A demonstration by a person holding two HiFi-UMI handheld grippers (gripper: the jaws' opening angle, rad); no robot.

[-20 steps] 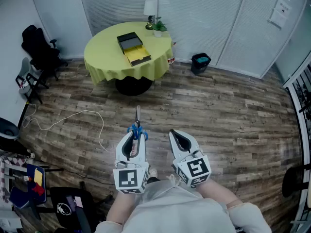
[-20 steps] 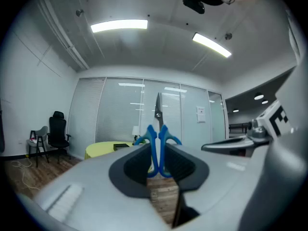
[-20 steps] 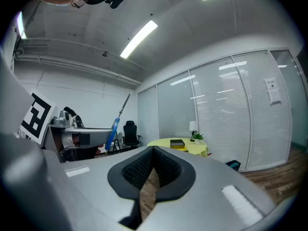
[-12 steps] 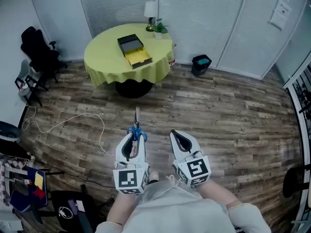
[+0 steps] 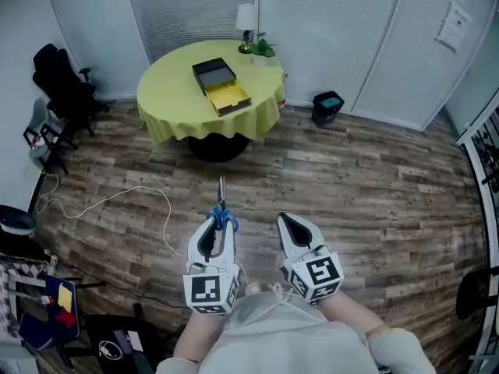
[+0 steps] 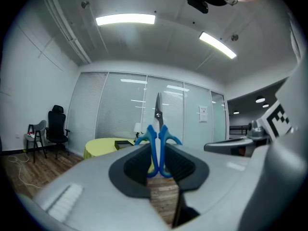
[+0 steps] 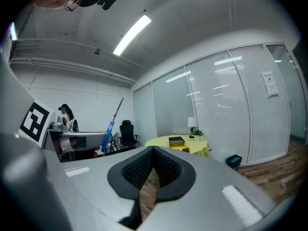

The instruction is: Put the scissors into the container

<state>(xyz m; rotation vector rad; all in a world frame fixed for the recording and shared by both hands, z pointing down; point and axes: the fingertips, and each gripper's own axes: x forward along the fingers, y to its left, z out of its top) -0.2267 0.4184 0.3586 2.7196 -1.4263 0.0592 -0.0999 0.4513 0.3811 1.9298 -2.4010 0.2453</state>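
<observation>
Scissors [image 5: 221, 207] with blue handles stick out of my left gripper [image 5: 216, 236], blades pointing ahead toward the round yellow table [image 5: 168, 104]. In the left gripper view the handles [image 6: 157, 146] sit squeezed between the dark pads [image 6: 132, 167], so that gripper is shut on them. The container [image 5: 221, 86], a black box with a yellow open tray, lies on the table far ahead. My right gripper [image 5: 290, 226] hovers beside the left one, its jaws together with nothing in them [image 7: 153, 161]. The right gripper view also catches the scissors [image 7: 109, 126] and the container [image 7: 177, 141].
A small lamp [image 5: 246, 23] and a potted plant [image 5: 263, 49] stand at the table's far edge. A black bin [image 5: 327, 105] sits right of the table, a black office chair [image 5: 61, 80] at the left. A white cable [image 5: 117, 197] trails over the wooden floor.
The table and container have slid slightly lower and to the right in the head view. Both grippers keep their pose, and the scissors stay in the left one.
</observation>
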